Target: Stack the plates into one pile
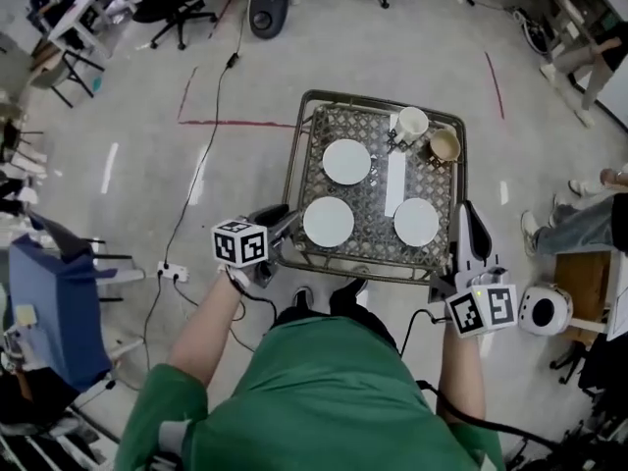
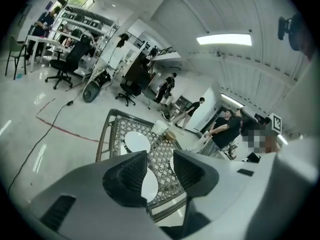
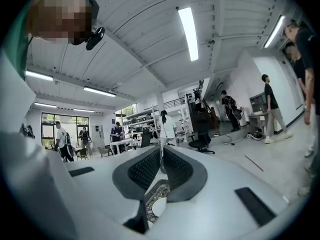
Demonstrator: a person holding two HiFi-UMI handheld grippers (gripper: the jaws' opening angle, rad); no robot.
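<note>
Metal lattice table (image 1: 294,170) carries three white plates, all apart, none stacked: far-left plate (image 1: 346,162), near-left plate (image 1: 328,222), near-right plate (image 1: 416,222). White cup (image 1: 411,124) and tan cup (image 1: 444,145) at far-right corner. White strip (image 1: 394,183) lies between plates.

Left gripper (image 1: 285,226) at near-left corner, tilted down, jaws apart, gripping nothing; near-left plate shows through gap. Right gripper (image 1: 467,216) beside near-right corner, jaws together, empty.
</note>
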